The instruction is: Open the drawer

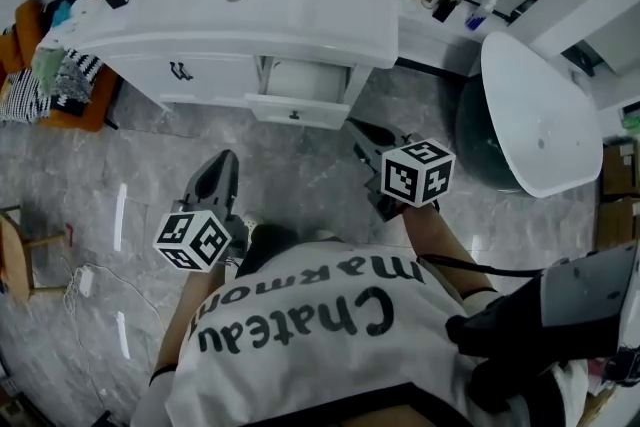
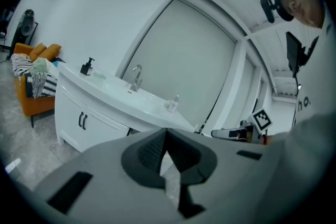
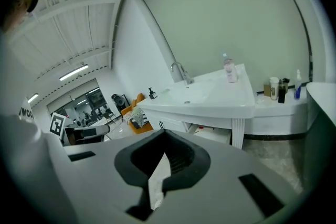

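White and glossy, the long vanity cabinet with its sunken basin (image 1: 300, 35) fills the top of the head view. Under the vanity's right end, the white drawer with a small dark handle (image 1: 297, 107) stands pulled out past the cabinet front, so the opening looks at least partly done. Your grey left gripper (image 1: 222, 165) and grey right gripper (image 1: 368, 140) hang over the marbled grey floor (image 1: 300, 195), near your body and well apart from the drawer.

In the left gripper view, the left gripper (image 2: 167, 134) has its jaws pressed together with nothing between them. The vanity's left end and the curved chrome tap (image 2: 136, 77) show beyond, while the gripper body hides the drawer.

In the right gripper view, the right gripper (image 3: 164, 152) is likewise closed and empty. The drawer (image 3: 212, 135) shows below the vanity's front edge, ahead of the tips.

If more travel is wanted, watch two things. Closed tips cannot take that small handle, and a nudge on the front panel would push it back in. A hard pull might run the drawer off its runners, or jolt the vanity and topple the clear plastic bottle (image 3: 228, 68) near the back right corner.
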### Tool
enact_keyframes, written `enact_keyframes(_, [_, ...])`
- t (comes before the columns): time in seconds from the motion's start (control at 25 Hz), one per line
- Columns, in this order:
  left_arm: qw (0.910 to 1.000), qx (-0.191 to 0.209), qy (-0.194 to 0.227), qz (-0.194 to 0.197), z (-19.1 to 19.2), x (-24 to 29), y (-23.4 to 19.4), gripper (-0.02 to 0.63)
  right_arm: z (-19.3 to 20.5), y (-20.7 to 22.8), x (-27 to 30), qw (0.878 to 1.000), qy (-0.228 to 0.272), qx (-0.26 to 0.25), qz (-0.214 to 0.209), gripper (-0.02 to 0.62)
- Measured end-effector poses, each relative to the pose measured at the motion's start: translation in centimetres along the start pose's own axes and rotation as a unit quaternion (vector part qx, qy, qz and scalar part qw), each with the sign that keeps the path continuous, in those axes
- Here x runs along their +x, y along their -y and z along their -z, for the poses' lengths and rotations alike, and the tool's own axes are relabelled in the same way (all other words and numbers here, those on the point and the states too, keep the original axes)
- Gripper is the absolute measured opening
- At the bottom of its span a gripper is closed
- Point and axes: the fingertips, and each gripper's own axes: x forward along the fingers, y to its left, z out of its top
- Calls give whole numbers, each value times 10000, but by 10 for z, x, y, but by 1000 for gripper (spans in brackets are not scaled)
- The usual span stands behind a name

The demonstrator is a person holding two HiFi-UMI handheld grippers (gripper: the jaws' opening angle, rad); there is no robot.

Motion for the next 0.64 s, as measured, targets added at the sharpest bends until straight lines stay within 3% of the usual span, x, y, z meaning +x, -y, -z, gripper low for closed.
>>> enact_keyframes(0.64, [9998,109,-30,-168,18,-19,33,8,2,2,-33,9987,114,-479,125,6])
